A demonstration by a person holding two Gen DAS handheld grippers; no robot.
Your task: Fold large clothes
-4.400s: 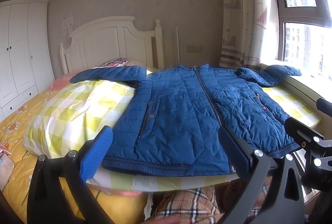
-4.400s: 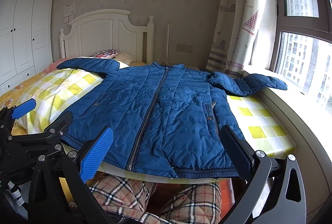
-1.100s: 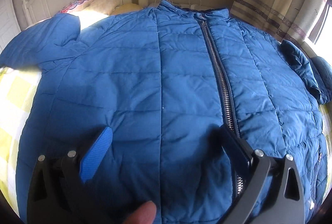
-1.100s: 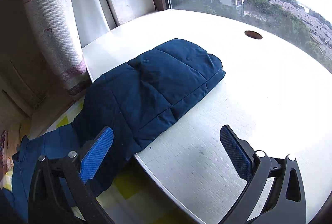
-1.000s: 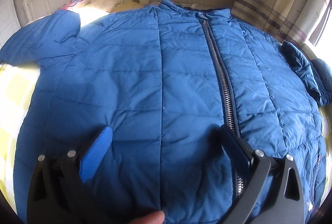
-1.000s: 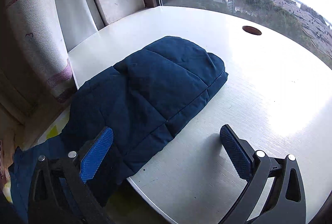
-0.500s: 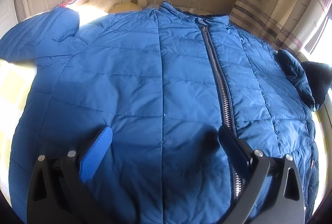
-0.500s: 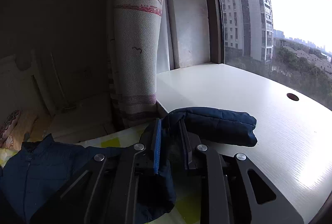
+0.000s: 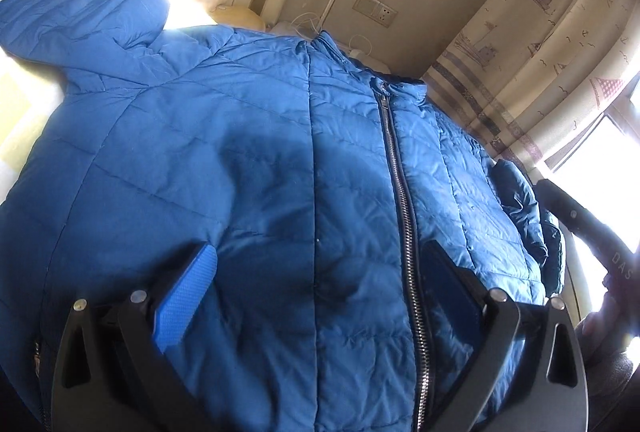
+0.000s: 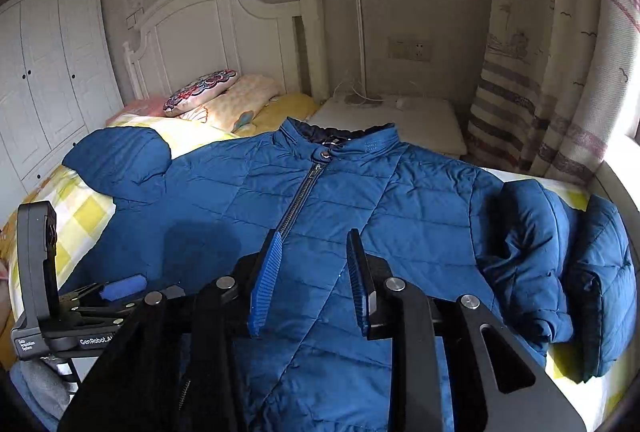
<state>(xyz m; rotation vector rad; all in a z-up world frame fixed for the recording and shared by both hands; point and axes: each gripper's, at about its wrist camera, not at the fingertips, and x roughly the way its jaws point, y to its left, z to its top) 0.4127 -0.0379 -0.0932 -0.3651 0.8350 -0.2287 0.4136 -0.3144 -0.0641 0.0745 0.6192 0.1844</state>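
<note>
Sunlit bedroom walls frame a white headboard (image 10: 224, 19), with a white wardrobe (image 10: 48, 71) off to one side and a patterned curtain (image 10: 560, 71) by the window. On the bed, a yellow checked quilt (image 10: 84, 211) carries the blue quilted jacket (image 10: 360, 191), which lies front up and zipped, its collar toward the headboard and its zipper (image 10: 302, 191) running down the middle. One sleeve (image 10: 120, 159) reaches out flat across the quilt on the wardrobe side. The other sleeve (image 10: 560, 256) is bunched and folded in a heap at the window side, resting against the jacket's body and the bed's edge. Pillows (image 10: 224, 99) sit beyond the collar, and a wall socket (image 10: 410, 49) shows above a white pad with cables.

The left gripper (image 9: 316, 296) hangs low over the lower chest of the jacket with its jaws spread wide, one blue pad (image 9: 186, 296) on the sleeve side of the panel seam and the other just past the zipper; whether the pads touch the cloth cannot be told. The right gripper (image 10: 310, 282) hovers above the jacket's middle, its jaws narrow but parted, with nothing between them. In the right wrist view the left tool's body appears at the lower edge, beside the jacket's hem
</note>
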